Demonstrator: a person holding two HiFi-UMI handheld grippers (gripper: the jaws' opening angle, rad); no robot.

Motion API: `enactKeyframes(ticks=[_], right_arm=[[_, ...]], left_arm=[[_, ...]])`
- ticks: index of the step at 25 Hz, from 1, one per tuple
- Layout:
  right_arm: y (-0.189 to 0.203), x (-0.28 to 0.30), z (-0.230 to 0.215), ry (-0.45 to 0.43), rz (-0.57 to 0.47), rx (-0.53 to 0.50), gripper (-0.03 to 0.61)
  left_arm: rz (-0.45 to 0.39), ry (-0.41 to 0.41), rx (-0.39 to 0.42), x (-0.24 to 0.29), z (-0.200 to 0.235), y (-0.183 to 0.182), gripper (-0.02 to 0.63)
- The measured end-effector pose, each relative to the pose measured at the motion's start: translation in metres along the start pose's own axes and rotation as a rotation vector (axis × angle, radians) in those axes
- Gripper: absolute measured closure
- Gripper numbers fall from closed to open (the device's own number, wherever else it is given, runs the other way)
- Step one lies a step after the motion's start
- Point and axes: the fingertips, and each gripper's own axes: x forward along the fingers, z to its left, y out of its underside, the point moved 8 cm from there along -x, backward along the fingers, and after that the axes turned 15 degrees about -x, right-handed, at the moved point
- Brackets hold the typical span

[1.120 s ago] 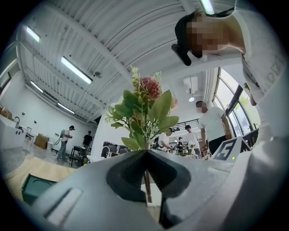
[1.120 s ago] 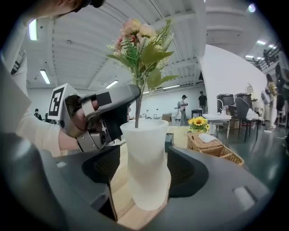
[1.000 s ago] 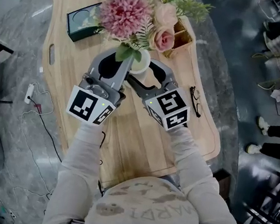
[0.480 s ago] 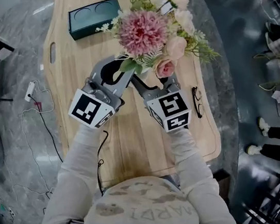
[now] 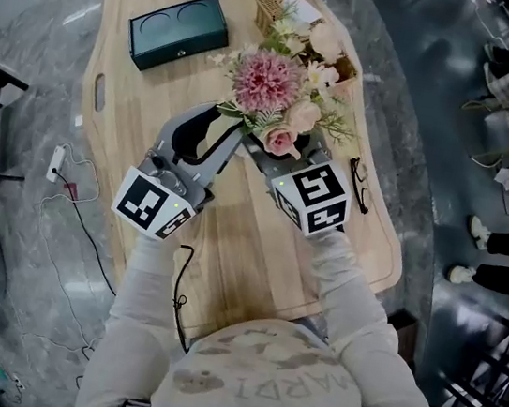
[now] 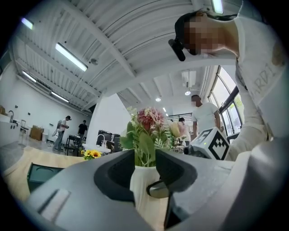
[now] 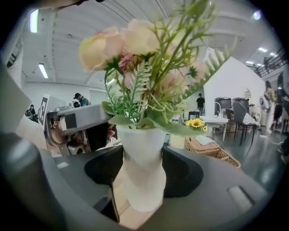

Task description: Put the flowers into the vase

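A white vase [image 7: 142, 173] holds a bouquet of pink and cream flowers [image 5: 270, 85] with green fern sprigs. It stands over the wooden table [image 5: 248, 244]. In the right gripper view my right gripper [image 7: 141, 162] is shut on the vase's narrow waist, both pads touching it. In the left gripper view the vase [image 6: 144, 191] sits between the pads of my left gripper [image 6: 145, 169], which is shut on it from the other side. From the head view the flowers hide most of the vase, with the left gripper [image 5: 219, 138] and the right gripper [image 5: 279, 150] meeting below them.
A dark green box [image 5: 179, 30] lies at the table's far left. A wicker basket [image 5: 276, 7] sits behind the bouquet, and a pair of glasses [image 5: 356, 183] lies at the right edge. A cable [image 5: 74, 204] trails on the floor at left. People stand in the background.
In the head view the bouquet has shrunk and dropped from the top of the frame to just above the grippers. Both grippers kept their hold on the vase.
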Motion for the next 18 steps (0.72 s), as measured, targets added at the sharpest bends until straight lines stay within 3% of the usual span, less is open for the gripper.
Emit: enactKeyframes(ticks=[5,11,16,18], right_arm=[[0.002,-0.002,0.002,-0.001,0.013,0.015,0.287],[0.009,-0.008,0.011,0.004,0.033,0.039,0.273],[0.012,-0.022,0.023,0.034,0.009,0.092,0.279],[0.012,-0.034,0.03,0.05,-0.016,0.127,0.312]], left_arm=[[-0.054,-0.053,-0.039,-0.024,0.0,-0.006,0.485],[-0.053,-0.112,-0.062,-0.046,-0.001,-0.005,0.487],[-0.035,-0.127,-0.059,-0.064,-0.007,-0.007,0.611],[-0.02,-0.118,-0.062,-0.07,-0.012,-0.007,0.611]])
